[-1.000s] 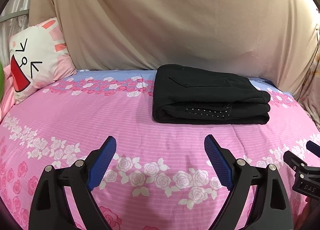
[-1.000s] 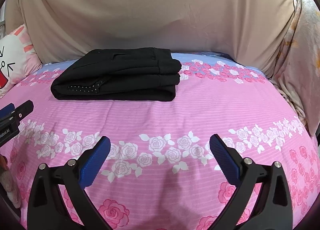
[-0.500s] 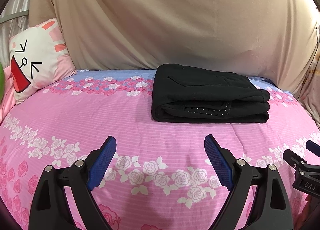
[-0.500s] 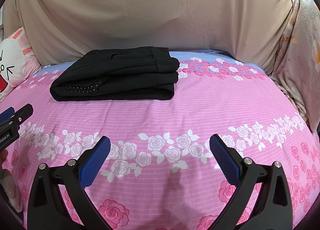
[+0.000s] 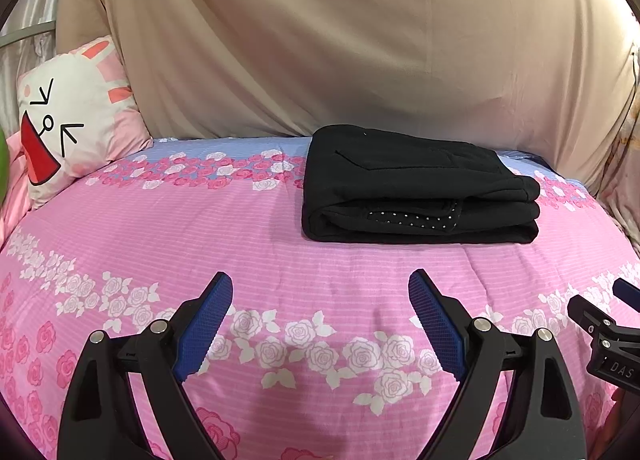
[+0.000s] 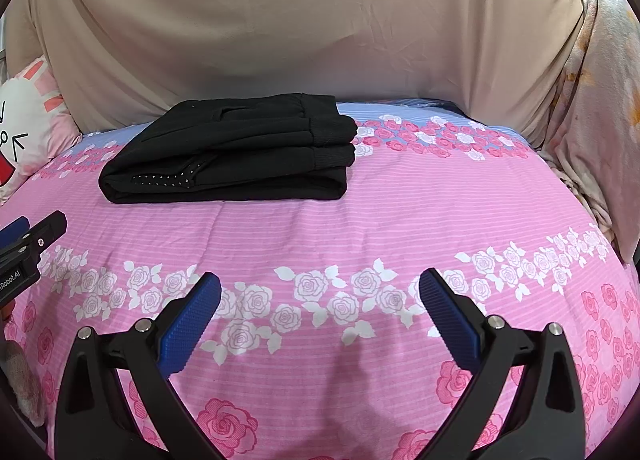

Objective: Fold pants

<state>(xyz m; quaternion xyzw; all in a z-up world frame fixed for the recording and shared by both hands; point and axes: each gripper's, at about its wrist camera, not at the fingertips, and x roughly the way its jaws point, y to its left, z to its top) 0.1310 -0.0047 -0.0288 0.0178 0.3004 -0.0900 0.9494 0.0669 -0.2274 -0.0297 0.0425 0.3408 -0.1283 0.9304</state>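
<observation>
Black pants [image 5: 416,188] lie folded into a compact stack on the pink rose-print bed sheet [image 5: 200,244], toward the far side; a dotted trim shows in the front fold. In the right wrist view the same pants [image 6: 236,152] sit at the upper left. My left gripper [image 5: 320,288] hovers open over the sheet, well short of the pants, nothing between its blue pads. My right gripper [image 6: 320,284] is likewise open and empty, nearer the bed's front edge. Each gripper's tip shows at the edge of the other's view.
A white and pink cartoon rabbit pillow [image 5: 68,120] leans at the far left corner. Beige cloth [image 5: 340,40] hangs behind the bed. A patterned pale fabric [image 6: 600,100] drapes at the right side. Bare sheet lies between the grippers and the pants.
Both grippers have drifted back a little from the pants, staying open. The folded pants have not moved.
</observation>
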